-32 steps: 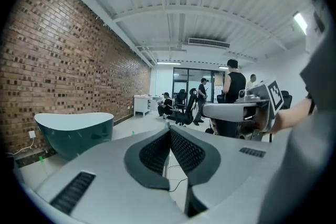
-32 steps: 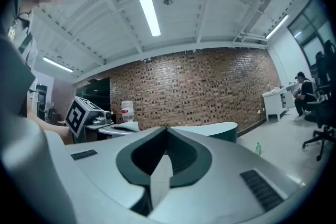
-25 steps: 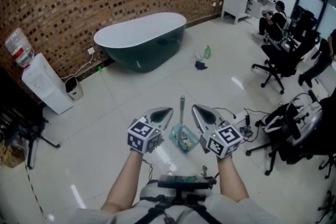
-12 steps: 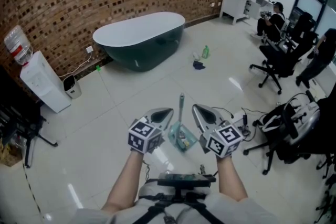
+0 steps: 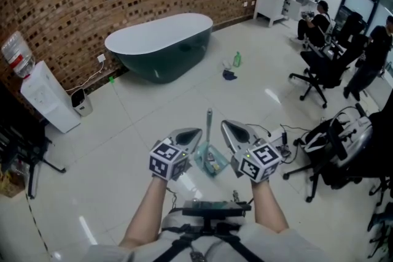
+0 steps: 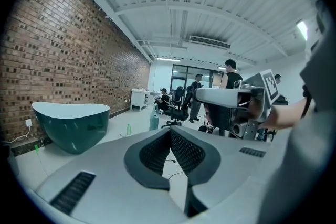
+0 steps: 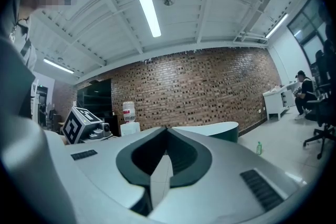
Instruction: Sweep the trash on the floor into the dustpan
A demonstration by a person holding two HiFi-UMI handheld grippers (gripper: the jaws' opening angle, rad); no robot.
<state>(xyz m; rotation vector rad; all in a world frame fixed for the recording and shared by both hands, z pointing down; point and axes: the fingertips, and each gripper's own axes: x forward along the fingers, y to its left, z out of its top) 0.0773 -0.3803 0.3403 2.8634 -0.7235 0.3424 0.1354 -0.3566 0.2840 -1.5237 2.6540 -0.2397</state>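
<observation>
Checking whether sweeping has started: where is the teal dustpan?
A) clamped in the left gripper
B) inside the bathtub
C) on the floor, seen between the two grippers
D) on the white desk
C: the head view shows the dustpan standing on the floor tiles, handle upright, between the left gripper and the right gripper, whose jaws are both shut on nothing.
</observation>
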